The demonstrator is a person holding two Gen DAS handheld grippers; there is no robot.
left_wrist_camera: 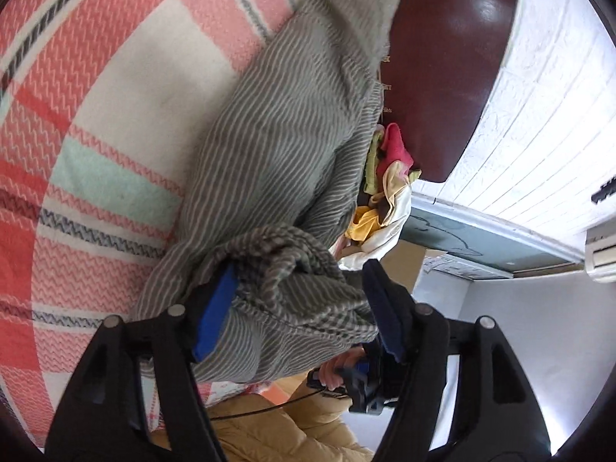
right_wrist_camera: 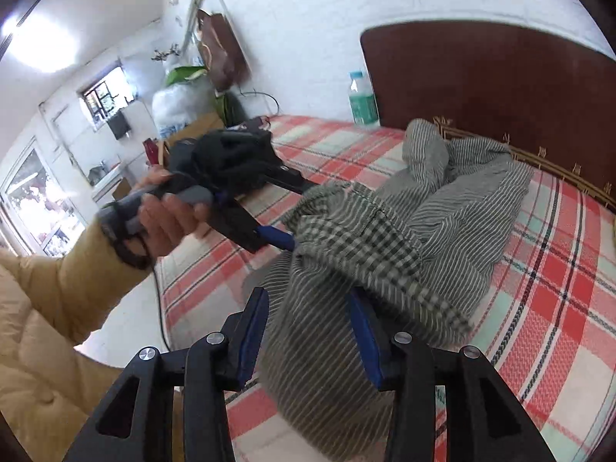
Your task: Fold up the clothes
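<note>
A grey striped garment (left_wrist_camera: 285,123) (right_wrist_camera: 473,208) lies crumpled on the plaid bed, its near end lifted, with a checked waistband (left_wrist_camera: 285,265) (right_wrist_camera: 365,238). My left gripper (left_wrist_camera: 300,300) has its jaws wide apart with the waistband bunched between the blue pads (left_wrist_camera: 215,315). It also shows in the right wrist view (right_wrist_camera: 285,238), at the waistband's left end. My right gripper (right_wrist_camera: 308,331) has its jaws apart around the garment's lower fold, the cloth draped over the right pad (right_wrist_camera: 365,338). Neither set of pads visibly presses the cloth.
The bed has a pink, white and mint plaid cover (right_wrist_camera: 558,308) (left_wrist_camera: 96,115) and a dark wooden headboard (right_wrist_camera: 481,77) (left_wrist_camera: 442,57). A pile of colourful clothes (left_wrist_camera: 389,181) lies by the headboard. A bottle (right_wrist_camera: 362,96) stands at the bed's far corner.
</note>
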